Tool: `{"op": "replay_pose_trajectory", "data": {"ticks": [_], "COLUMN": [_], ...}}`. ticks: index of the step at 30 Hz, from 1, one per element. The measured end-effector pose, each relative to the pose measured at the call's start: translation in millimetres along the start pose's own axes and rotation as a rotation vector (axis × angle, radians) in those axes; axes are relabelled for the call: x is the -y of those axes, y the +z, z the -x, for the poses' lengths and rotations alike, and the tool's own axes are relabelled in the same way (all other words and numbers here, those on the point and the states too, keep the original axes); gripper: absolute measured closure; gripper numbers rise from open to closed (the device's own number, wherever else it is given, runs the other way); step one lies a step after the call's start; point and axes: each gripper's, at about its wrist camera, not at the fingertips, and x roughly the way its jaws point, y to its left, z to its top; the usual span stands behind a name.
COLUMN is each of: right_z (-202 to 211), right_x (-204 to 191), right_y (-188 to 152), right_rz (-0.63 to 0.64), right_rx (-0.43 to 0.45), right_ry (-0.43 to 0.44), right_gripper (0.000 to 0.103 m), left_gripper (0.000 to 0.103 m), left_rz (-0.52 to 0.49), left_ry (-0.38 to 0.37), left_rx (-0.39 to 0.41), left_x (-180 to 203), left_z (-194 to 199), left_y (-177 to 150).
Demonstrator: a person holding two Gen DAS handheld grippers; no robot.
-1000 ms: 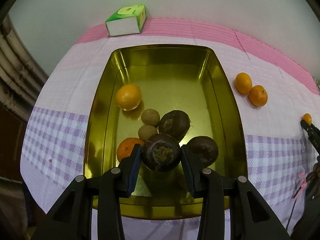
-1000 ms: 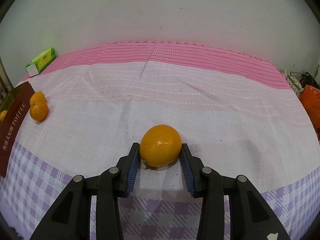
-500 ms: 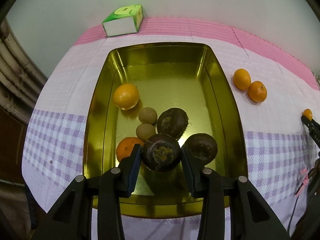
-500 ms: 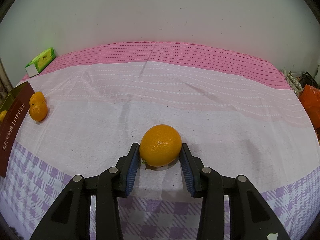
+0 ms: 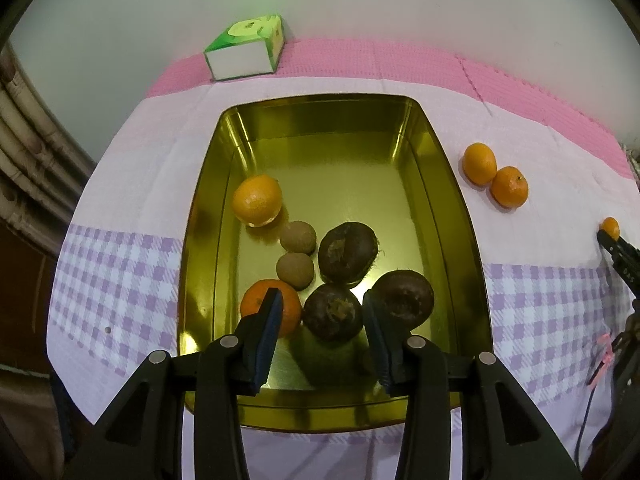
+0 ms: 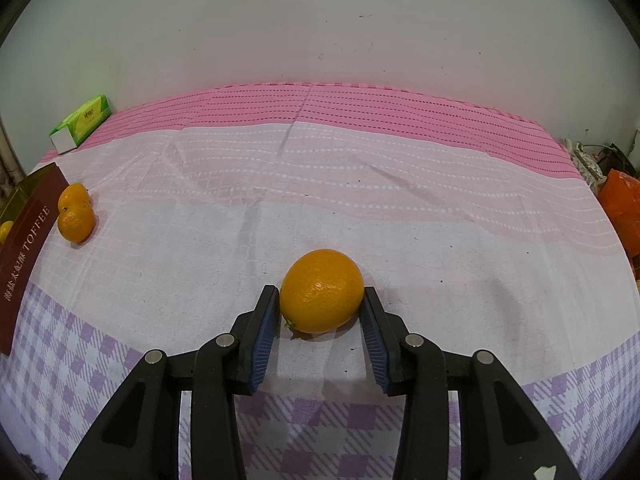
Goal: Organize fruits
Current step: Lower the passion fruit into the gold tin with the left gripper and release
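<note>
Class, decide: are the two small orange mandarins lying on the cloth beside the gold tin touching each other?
Touching. The left wrist view shows the two mandarins pressed together, no cloth visible between them.

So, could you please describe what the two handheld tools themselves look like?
Both match: the left tool and right tool have black angular plastic arms joined by round silver rivets, and each finger carries a ribbed dark blue pad.

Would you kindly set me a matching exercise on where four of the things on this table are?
Things:
1. green box
2. pair of small oranges
3. large orange
4. two small brown fruits

Places:
A. inside the gold tray
B. gripped by the right tool
C. on the pink strip by the wall
D. on the cloth, outside the tray

Pairs: 1-C, 2-D, 3-B, 4-A
</note>
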Motion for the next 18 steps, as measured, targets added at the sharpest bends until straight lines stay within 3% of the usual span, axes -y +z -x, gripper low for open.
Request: {"op": "replay_pose_trajectory", "data": {"ticks": [3, 18], "right_z": [-0.2, -0.6], "right_x": [0.9, 0.6], "right_y": [0.1, 0.7], "right_rz": [-0.001, 0.000], "right_rx": [0.000, -0.001], "right_ry": [0.001, 0.000], "right_gripper": [0.064, 0.064], "left_gripper": [0.052, 0.043], "left_rz": [0.007, 0.043], "left_ry": [0.000, 0.065], "left_rx": [0.009, 0.058], "left_x": [-3.0, -42.1], "left_z": [5.9, 24.5], "left_y": [1.2, 3.5]}}
